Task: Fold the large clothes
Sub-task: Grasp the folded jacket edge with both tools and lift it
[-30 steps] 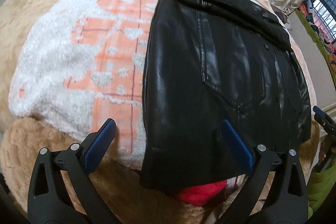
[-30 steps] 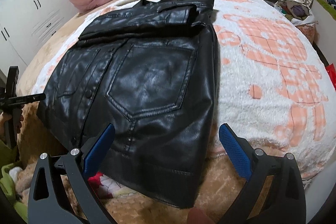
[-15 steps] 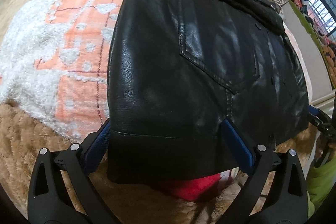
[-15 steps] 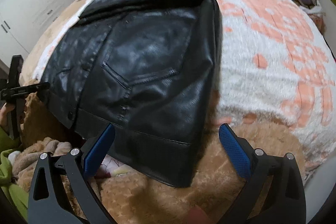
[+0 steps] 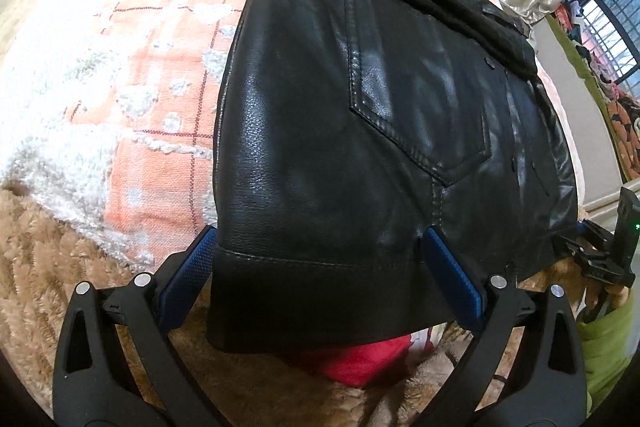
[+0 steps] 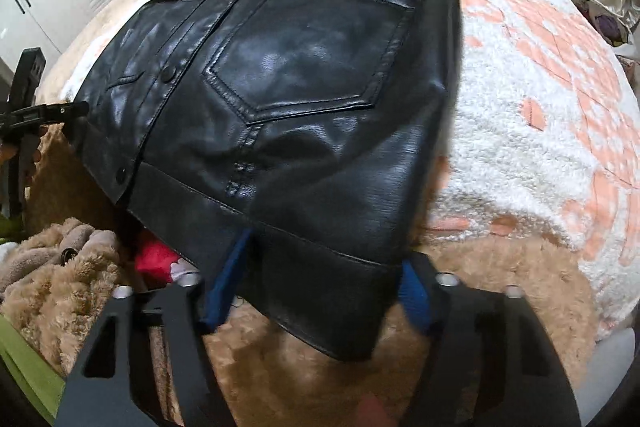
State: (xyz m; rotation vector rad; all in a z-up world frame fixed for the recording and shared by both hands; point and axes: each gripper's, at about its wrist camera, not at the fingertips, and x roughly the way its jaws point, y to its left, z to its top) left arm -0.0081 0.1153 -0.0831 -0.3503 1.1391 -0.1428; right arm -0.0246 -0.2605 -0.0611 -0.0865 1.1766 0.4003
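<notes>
My left tool (image 5: 320, 267) and right tool (image 6: 320, 281) gape wide around the near hem of the black leather jacket (image 5: 380, 115) lying on the bed (image 5: 44, 247), gripping nothing yet; next I'd pinch both corners and fold them far.

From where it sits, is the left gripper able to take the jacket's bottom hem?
Probably yes. The left gripper is open with the hem of the black leather jacket already between its fingers, and nothing lies in between.
</notes>
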